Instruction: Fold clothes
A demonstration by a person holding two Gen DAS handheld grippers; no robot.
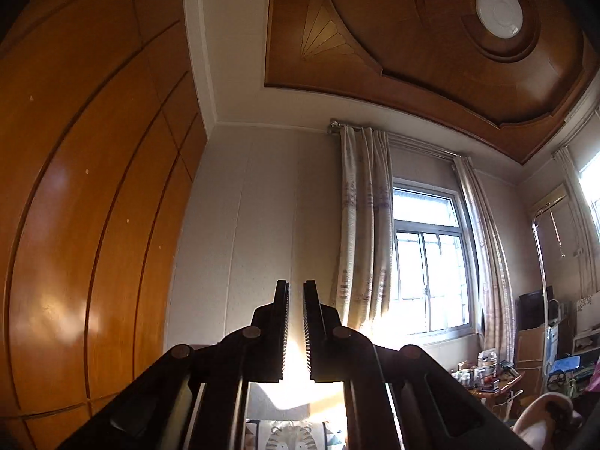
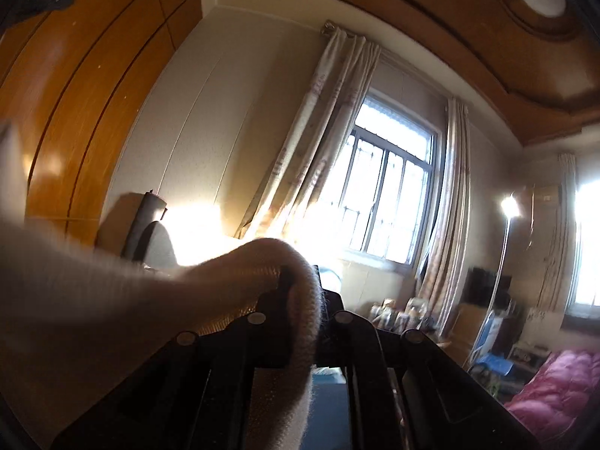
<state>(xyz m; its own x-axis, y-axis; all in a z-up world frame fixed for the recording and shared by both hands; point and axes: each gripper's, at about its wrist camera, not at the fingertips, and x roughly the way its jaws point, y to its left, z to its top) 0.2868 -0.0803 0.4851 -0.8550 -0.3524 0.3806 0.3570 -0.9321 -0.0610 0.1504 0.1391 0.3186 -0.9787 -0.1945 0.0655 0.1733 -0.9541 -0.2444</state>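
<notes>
A cream knitted garment (image 2: 150,300) is clamped in my right gripper (image 2: 304,281), which is shut on a fold of it. The cloth loops over the fingertips and hides them. From there it stretches left across the view and also hangs down between the fingers. My left gripper (image 1: 296,285) points up at the wall and is shut, with only a thin slit of light between its ribbed pads (image 1: 285,322) and no cloth in it. A pale cream shape (image 1: 543,416) shows at the lower right of the left wrist view. I cannot tell if it is the garment.
An orange wooden wardrobe (image 1: 82,206) fills the left side. A curtained window (image 1: 431,262) lets in strong sun. A cluttered small table (image 1: 487,375) stands below it. A pink quilt (image 2: 555,393) lies at lower right, and a tiger-print cushion (image 1: 288,437) sits below my left gripper.
</notes>
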